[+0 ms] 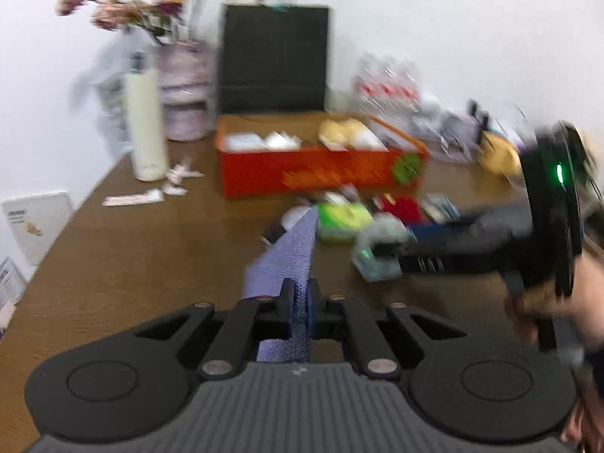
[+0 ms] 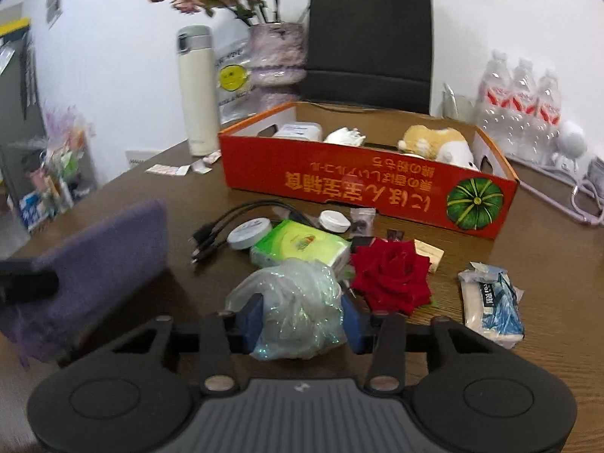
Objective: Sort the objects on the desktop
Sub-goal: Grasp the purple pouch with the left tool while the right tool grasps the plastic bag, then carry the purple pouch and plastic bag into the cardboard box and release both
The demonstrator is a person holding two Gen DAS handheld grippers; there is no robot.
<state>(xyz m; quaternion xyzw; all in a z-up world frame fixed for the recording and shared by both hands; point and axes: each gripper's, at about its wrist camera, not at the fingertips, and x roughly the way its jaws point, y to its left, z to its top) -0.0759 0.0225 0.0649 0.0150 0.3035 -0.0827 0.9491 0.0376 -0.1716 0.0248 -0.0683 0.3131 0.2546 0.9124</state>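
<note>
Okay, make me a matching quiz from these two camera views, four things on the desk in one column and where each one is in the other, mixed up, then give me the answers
Things
1. Purple fuzzy cloth
2. Crumpled iridescent plastic bag
3. Yellow-and-white plush toy
4. Tall cream-white thermos bottle

Places
A. Inside the open orange cardboard box
B. Between the fingers of the right gripper
C. Standing on the brown wooden table, left of the box
D. Clamped in the left gripper

Pairs: 1-D, 2-B, 3-A, 4-C
</note>
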